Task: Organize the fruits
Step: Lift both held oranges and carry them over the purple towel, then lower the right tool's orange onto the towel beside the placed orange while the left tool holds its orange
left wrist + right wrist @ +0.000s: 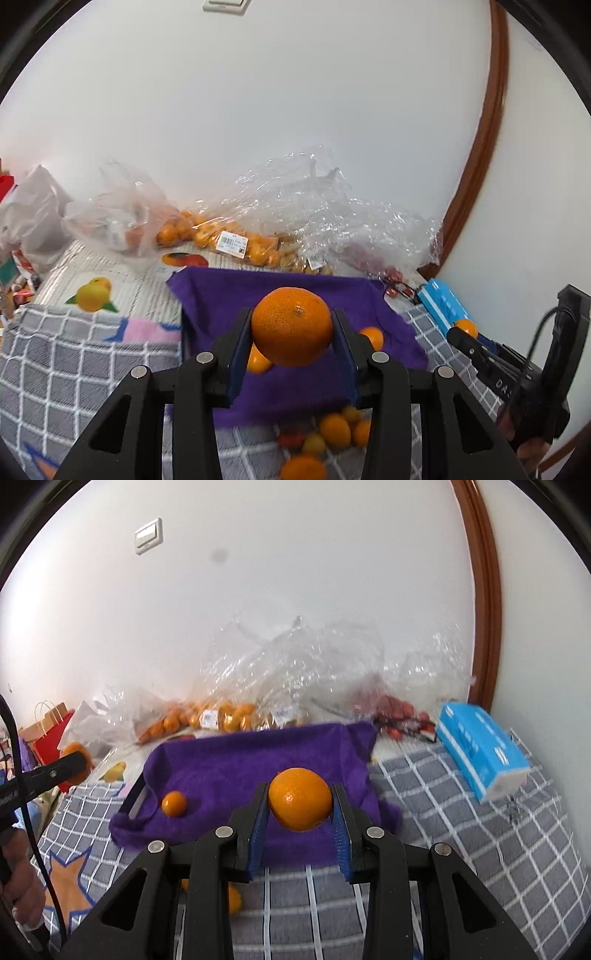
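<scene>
My left gripper point(291, 318) is shut on a large orange point(291, 332), held above a purple cloth point(221, 295) draped over a tray. Two small oranges point(373, 336) lie on that cloth, partly hidden by the fingers. My right gripper point(300, 794) is shut on a smaller orange point(300, 801) over the same purple cloth point(240, 760), where one small orange point(174, 803) rests at the left. In the left wrist view the right gripper point(460, 332) shows at the right with its orange. The left gripper point(75, 762) appears at the left edge of the right wrist view.
Several loose small fruits point(334, 430) lie on the grey checked cloth point(74, 362) in front of the tray. Clear plastic bags of oranges point(221, 236) and red fruit point(399, 710) line the wall. A blue tissue box point(480, 746) stands at the right, a red paper bag point(48, 738) at the left.
</scene>
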### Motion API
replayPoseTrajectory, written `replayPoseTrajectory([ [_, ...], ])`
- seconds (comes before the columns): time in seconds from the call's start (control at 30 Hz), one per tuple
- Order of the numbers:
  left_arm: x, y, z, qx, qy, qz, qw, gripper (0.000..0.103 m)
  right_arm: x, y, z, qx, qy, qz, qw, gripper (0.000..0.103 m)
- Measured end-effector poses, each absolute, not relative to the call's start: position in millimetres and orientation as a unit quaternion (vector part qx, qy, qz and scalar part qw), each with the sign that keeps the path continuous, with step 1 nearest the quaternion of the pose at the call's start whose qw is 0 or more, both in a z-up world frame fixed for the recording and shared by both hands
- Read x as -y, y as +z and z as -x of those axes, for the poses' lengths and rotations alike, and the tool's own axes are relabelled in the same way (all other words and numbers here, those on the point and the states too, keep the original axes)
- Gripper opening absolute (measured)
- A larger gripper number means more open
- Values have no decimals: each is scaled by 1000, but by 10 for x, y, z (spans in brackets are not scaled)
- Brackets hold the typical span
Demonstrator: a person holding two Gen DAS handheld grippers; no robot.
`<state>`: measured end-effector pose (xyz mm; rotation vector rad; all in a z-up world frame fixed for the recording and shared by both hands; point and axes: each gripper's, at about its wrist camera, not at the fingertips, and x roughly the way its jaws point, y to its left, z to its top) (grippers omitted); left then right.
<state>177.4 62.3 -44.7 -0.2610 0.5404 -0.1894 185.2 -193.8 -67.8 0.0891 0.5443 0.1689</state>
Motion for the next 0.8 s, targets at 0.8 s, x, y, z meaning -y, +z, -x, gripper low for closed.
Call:
replayPoseTrajectory([
  [0.8,-644,-1079,-2140,-300,-70,139,941,40,2022,-1234,-2337,-291,85,-73,950,33],
])
